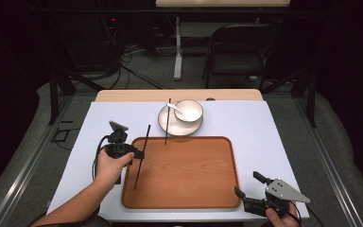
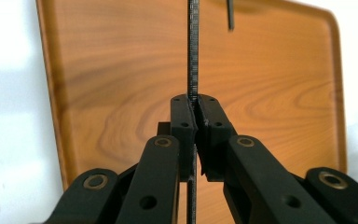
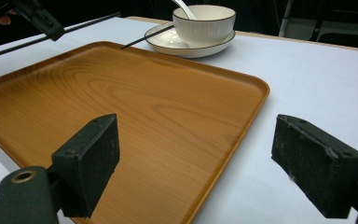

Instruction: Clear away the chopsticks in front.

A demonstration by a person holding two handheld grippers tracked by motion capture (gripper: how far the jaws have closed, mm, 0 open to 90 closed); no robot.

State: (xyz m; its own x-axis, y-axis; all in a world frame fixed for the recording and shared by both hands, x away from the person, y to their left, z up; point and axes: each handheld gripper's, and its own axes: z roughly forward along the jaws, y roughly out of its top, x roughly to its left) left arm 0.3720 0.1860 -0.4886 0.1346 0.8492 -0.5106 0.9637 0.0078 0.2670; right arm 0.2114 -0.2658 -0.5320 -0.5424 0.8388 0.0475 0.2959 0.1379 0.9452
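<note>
Left tongs (image 1: 139, 153) are clamped on a thin black chopstick (image 1: 142, 156), a long straight stick with a fine woven texture, hanging over the wooden tray's (image 1: 189, 196) left edge. Right tongs (image 1: 248, 188) sit wide open, holding nothing, at the tray's near right corner.

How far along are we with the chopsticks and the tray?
Nothing lies on the wooden tray yet. In hand: the left gripper is shut on one chopstick, held over the tray's left edge. Left: the second chopstick leans on the plate beside the bowl. The right gripper waits open.
</note>
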